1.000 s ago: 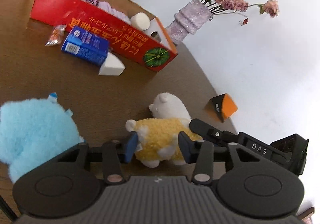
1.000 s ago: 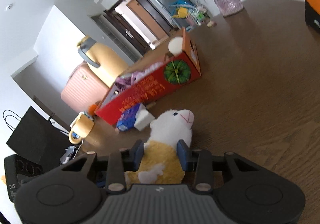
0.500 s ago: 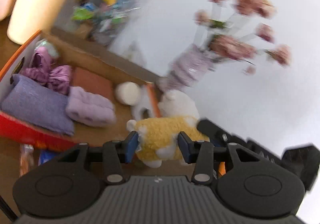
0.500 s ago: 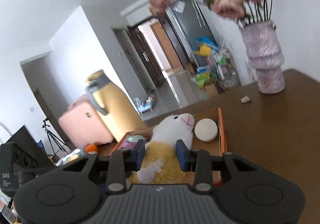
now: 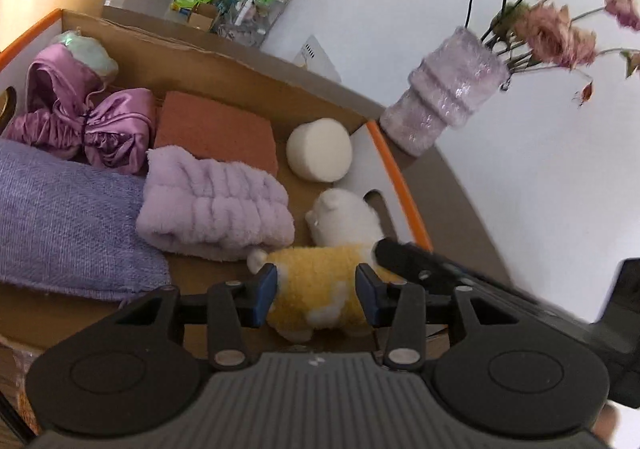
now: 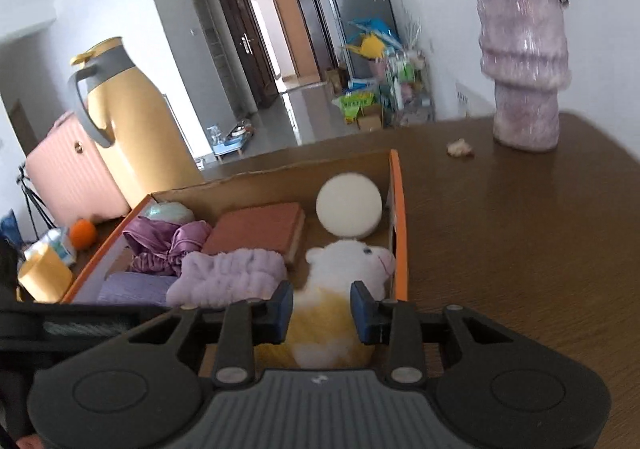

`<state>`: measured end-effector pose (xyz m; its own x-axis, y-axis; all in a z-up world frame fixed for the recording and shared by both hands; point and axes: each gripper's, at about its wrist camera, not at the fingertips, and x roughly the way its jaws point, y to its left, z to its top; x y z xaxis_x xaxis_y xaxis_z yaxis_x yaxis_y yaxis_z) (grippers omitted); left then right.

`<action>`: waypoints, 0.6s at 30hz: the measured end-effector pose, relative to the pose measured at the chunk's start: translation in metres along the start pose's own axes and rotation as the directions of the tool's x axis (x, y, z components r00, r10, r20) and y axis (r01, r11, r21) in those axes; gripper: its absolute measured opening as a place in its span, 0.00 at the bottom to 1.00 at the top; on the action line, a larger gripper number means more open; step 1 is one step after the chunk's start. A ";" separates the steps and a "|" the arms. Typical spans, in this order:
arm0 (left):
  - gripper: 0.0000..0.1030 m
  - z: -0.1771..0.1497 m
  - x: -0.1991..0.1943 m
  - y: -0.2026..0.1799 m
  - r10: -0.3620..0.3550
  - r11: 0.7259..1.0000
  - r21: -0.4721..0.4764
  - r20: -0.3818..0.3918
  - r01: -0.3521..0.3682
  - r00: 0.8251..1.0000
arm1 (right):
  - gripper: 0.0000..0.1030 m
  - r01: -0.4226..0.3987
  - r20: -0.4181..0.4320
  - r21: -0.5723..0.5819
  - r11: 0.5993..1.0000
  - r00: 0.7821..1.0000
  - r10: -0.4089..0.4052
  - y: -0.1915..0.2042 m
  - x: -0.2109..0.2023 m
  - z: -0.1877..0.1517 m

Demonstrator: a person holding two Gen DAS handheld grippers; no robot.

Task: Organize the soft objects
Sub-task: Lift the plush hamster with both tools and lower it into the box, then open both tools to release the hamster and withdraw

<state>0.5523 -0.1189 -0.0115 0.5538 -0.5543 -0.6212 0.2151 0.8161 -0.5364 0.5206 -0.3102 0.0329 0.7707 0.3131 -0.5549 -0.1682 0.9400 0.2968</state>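
Plush sheep [image 5: 320, 289], yellow-bodied, pinched between left gripper [image 5: 316, 291] and still-tightening right gripper [image 6: 320, 309], suspended over cardboard box [image 6: 396, 209] corner beside lilac towel [image 5: 216, 209]; placement step, awaiting lowering and release.

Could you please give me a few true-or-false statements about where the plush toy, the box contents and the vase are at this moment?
1. Both grippers grip the yellow-and-white plush toy. True: the left gripper and the right gripper each have it between their pads, the right one's jaws closing.
2. The plush toy lies on the bare table. False: it is over the cardboard box.
3. A white round sponge lies in the box. True.
4. The lilac vase stands inside the box. False: it stands on the table.
5. The box is otherwise empty. False: it holds a fluffy lilac towel, among others.
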 end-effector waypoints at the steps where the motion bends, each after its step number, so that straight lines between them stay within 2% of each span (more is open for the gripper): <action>1: 0.43 0.001 0.002 -0.002 0.013 1.000 0.002 -0.003 -0.013 1.000 | 0.26 0.010 0.005 -0.010 1.000 1.000 -0.010 0.001 -0.004 0.001; 3: 0.47 0.004 -0.001 -0.002 0.020 1.000 0.002 -0.005 -0.020 1.000 | 0.26 0.004 0.021 -0.010 1.000 1.000 -0.004 0.002 -0.015 0.004; 6: 0.52 0.009 -0.030 -0.007 0.023 0.999 0.027 0.048 -0.024 0.999 | 0.27 -0.005 0.062 -0.028 1.000 0.998 0.007 0.006 -0.040 0.012; 8: 0.56 0.011 -0.063 -0.016 0.025 0.996 0.077 0.117 -0.034 0.993 | 0.27 -0.003 0.093 -0.045 0.999 0.996 0.008 0.012 -0.060 0.020; 11: 0.61 0.008 -0.114 -0.038 0.058 0.981 0.167 0.235 -0.099 0.970 | 0.30 0.003 0.143 -0.076 0.997 0.990 0.008 0.024 -0.094 0.030; 12: 0.63 0.006 -0.130 -0.045 0.074 0.973 0.193 0.269 -0.129 0.960 | 0.34 0.009 0.160 -0.096 0.995 0.987 0.006 0.029 -0.106 0.032; 14: 0.74 -0.001 -0.159 -0.056 0.119 0.947 0.244 0.337 -0.208 0.934 | 0.42 0.034 0.185 -0.158 0.987 0.983 -0.004 0.042 -0.130 0.033; 16: 0.86 -0.013 -0.188 -0.062 0.165 0.913 0.279 0.412 -0.297 0.896 | 0.57 0.073 0.205 -0.240 0.968 0.978 -0.023 0.057 -0.156 0.030; 17: 0.91 -0.020 -0.200 -0.063 0.178 0.899 0.289 0.446 -0.329 0.877 | 0.61 0.097 0.223 -0.263 0.960 0.974 -0.037 0.062 -0.168 0.027; 18: 0.94 -0.028 -0.212 -0.064 0.193 0.883 0.296 0.478 -0.364 0.857 | 0.68 0.119 0.245 -0.278 0.953 0.968 -0.050 0.067 -0.178 0.024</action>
<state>0.3985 -0.0580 0.1389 0.9007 -0.2395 -0.3625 0.2267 0.9708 -0.0781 0.3870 -0.3062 0.1701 0.9054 0.2231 -0.3613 -0.2390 0.9710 0.0008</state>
